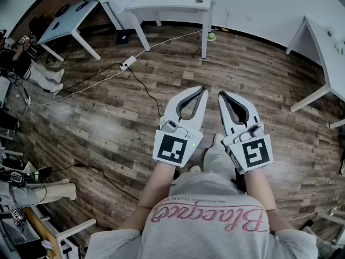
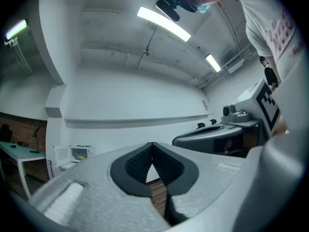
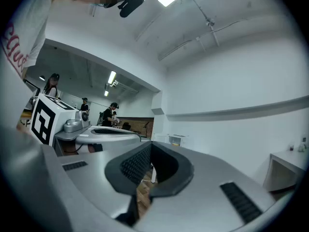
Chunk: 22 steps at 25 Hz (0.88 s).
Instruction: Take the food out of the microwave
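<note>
A white microwave [image 2: 72, 154] stands far off on a white table [image 1: 178, 1], its door swung open and something yellow inside it [image 2: 79, 154]. The right gripper view shows the same microwave [image 3: 176, 139] small and distant. Over the wooden floor in front of the person, my left gripper [image 1: 204, 89] and right gripper [image 1: 220, 94] are held side by side, pointing towards that table. Both are shut, tips touching, and nothing is between the jaws of either [image 2: 153, 144] [image 3: 151, 144]. Both are well short of the microwave.
A power strip [image 1: 128, 63] and its cables lie across the floor between me and the table. A green ball [image 1: 211, 36] sits by a table leg. More white tables stand at the left [image 1: 70, 18] and right [image 1: 323, 47]. A person [image 1: 24, 63] sits at the far left.
</note>
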Each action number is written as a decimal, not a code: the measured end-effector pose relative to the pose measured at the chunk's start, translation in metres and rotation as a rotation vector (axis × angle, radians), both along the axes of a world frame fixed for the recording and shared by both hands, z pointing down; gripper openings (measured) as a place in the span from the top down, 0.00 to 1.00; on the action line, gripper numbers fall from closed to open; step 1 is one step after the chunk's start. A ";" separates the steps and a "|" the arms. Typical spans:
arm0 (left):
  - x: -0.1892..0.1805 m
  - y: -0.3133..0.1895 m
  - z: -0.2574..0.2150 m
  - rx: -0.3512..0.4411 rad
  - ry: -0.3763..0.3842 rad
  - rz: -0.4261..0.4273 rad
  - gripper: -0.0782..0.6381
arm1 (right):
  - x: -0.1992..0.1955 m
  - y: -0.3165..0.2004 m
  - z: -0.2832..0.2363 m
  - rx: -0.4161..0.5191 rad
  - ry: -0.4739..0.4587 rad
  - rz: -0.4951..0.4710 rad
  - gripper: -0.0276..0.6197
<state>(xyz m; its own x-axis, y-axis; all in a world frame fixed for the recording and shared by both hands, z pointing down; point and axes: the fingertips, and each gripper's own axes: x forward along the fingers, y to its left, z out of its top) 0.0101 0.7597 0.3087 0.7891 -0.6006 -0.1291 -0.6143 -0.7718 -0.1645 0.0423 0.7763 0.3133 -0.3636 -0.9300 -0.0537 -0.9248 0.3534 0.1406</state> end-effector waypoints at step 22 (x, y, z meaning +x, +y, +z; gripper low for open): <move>0.107 -0.191 0.010 -0.040 -0.019 -0.129 0.88 | 0.108 -0.187 0.008 -0.029 0.001 -0.117 0.94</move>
